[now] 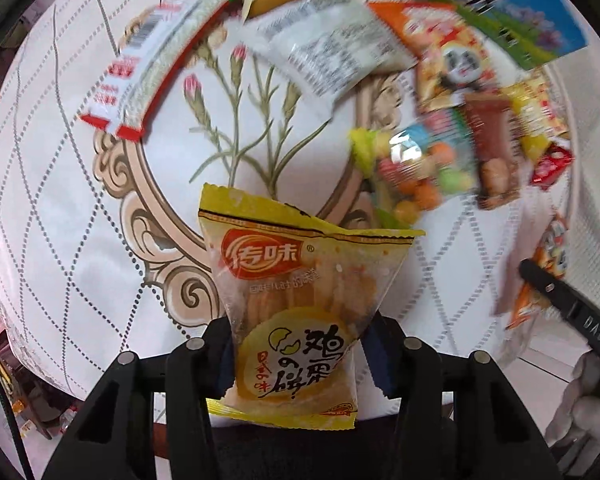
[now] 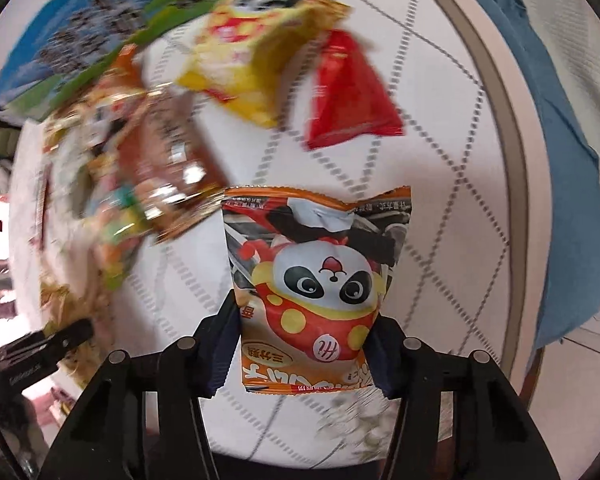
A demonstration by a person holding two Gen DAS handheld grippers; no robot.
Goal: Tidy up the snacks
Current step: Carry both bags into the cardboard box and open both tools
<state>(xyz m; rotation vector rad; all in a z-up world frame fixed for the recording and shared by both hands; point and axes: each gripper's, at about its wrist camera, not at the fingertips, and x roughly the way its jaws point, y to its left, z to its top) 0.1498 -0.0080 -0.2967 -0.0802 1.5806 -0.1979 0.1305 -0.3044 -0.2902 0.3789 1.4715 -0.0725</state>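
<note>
L gripper (image 1: 296,356) fingers clamped on yellow egg-cookie pkt (image 1: 296,300). R gripper (image 2: 300,356) fingers clamped on orange panda pkt (image 2: 316,292). Both above worktop (image 1: 60,200).

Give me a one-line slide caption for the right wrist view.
Right tongs shut on an orange panda snack packet above the quilted white tablecloth, more snack packets scattered beyond.

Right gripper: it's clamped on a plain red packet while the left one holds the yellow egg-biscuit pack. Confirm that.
Not quite. The right gripper is shut on an orange panda packet, as the right wrist view shows; the red packet lies on the table beyond. The left gripper does hold the yellow egg-biscuit pack.
</note>
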